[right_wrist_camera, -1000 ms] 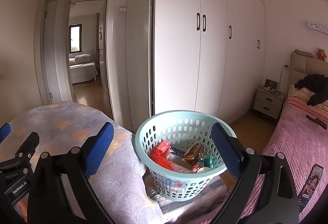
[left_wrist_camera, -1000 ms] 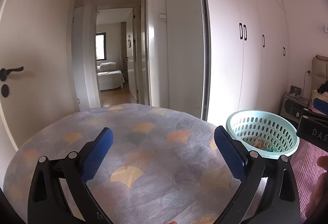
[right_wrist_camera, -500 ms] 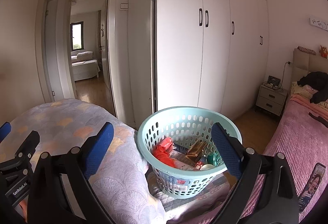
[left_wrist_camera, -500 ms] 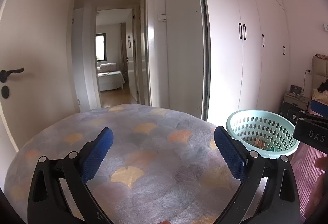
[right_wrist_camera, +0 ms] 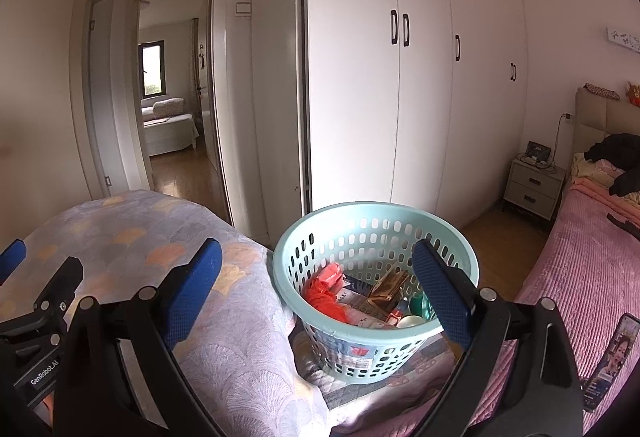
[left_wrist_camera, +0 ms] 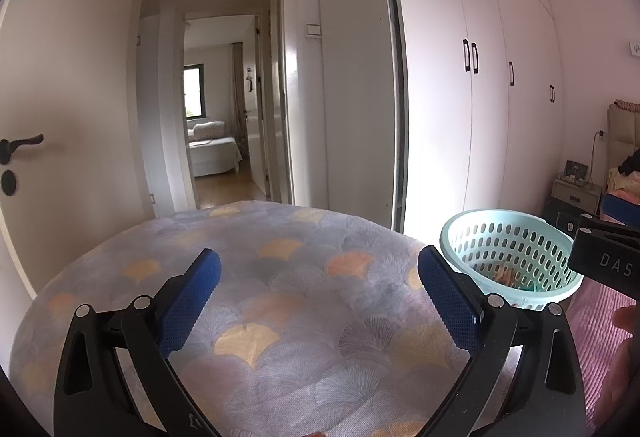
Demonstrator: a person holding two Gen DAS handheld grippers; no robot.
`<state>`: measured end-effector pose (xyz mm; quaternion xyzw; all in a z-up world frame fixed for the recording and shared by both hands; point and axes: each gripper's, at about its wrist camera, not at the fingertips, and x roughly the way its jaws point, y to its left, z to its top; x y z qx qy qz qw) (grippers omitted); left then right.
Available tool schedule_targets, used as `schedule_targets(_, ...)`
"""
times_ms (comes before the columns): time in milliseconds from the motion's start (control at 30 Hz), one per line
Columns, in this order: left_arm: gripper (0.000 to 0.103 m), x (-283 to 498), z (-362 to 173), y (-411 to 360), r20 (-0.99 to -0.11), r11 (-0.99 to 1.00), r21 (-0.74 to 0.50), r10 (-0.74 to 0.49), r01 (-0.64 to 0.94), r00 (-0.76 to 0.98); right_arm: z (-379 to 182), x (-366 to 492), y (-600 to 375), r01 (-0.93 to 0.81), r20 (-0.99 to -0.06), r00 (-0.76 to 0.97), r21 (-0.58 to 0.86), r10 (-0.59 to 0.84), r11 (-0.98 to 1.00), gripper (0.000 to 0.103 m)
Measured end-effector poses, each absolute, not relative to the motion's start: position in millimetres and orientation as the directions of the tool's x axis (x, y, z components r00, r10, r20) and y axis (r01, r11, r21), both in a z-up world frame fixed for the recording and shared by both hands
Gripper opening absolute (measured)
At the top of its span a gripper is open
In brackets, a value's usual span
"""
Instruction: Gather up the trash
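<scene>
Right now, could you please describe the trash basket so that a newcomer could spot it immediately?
Find the white wardrobe wall. Before it, between the patterned quilt and pink bedspread, stands a round basket. It alone is mint green, perforated and full of wrappers.

Basket, left wrist view: contents mostly hidden behind the near wall; only a scrap of brown and green shows, not identifiable. Its right rim is covered by the right tongs, themselves cut off by the frame edge. Basket base in the right wrist view is masked by the quilt. Phone on the pink bed is partly cut by the lens rim. Small item atop the nightstand: too small to tell.
</scene>
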<state>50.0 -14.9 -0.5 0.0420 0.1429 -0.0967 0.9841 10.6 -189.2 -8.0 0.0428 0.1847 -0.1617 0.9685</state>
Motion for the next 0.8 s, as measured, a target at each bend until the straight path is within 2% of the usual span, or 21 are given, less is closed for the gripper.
schedule_targets(800, 0.095, 51.5, -3.4, -14.8, -0.302, 0.98, 0.074, -0.156, 0.186, 0.941, -11.9, 14.5, -188.5, 0.325, -0.378, 0.878, 0.016, -0.295, 0.946, 0.091)
